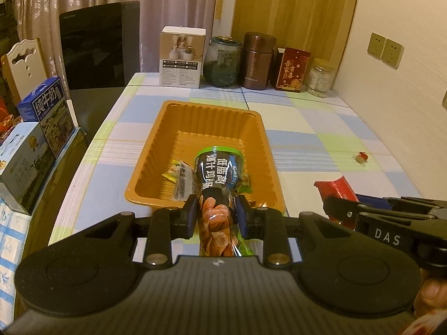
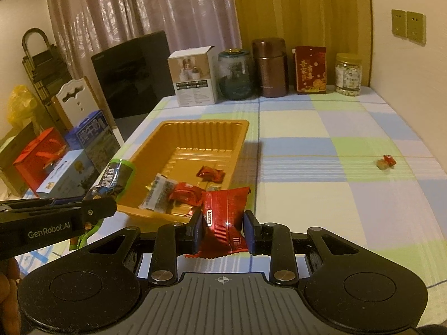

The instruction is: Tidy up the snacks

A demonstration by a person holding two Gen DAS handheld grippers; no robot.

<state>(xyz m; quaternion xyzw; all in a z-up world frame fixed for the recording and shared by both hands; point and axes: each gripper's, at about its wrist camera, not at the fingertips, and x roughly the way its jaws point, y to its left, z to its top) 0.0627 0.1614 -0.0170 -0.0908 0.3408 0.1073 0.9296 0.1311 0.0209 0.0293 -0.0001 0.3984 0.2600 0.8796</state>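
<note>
Meanwhile, left gripper (image 1: 216, 213) pinches a dark snack packet (image 1: 217, 184) at centre frame above the orange tray (image 1: 167, 128); right gripper (image 2: 223, 230) clamps a red packet (image 2: 223, 209).

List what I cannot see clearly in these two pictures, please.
- Orange tray, left wrist view: the dark snack pack in the left gripper covers part of its contents.
- Small wrapped candy far out on the tablecloth: too small to identify.
- Red snack pack, right wrist view: the right gripper hides its lower sides; print unreadable.
- Person: only fingers at the edges.
</note>
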